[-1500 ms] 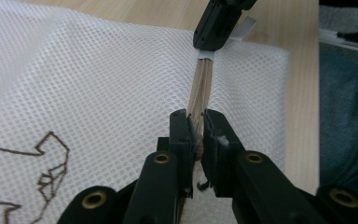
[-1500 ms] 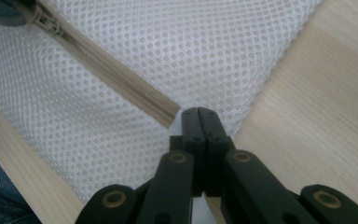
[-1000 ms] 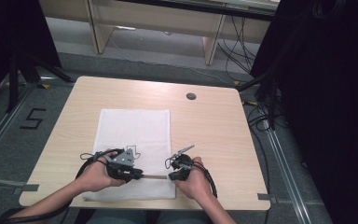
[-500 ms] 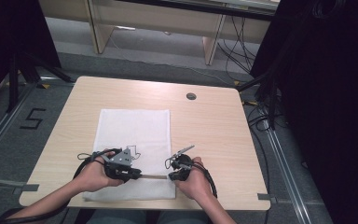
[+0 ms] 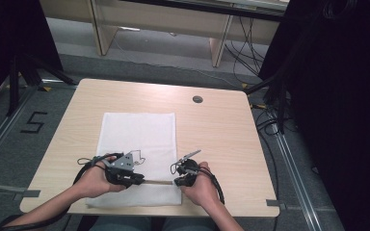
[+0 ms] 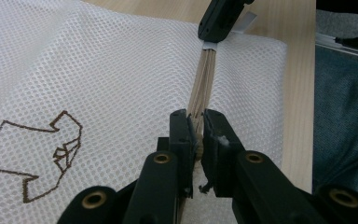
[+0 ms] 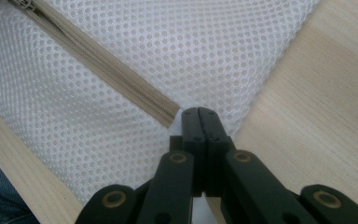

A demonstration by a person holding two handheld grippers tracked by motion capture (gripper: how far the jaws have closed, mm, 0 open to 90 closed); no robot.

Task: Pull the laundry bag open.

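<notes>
Left hand-held gripper pinching beige zipper, right hand-held gripper clamping white mesh bag

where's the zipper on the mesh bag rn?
High view: the zipper runs along the near end of the white mesh bag, between the left hand-held gripper and right hand-held gripper.

White mesh bag (beige zipper) lies flat on table.

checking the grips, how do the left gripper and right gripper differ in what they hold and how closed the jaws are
The left gripper pinches the beige zipper partway along; the right gripper clamps the mesh bag at the zipper's end. The left jaws stand slightly apart around the zipper; the right jaws meet fully. Both are shut low over the bag.
</notes>
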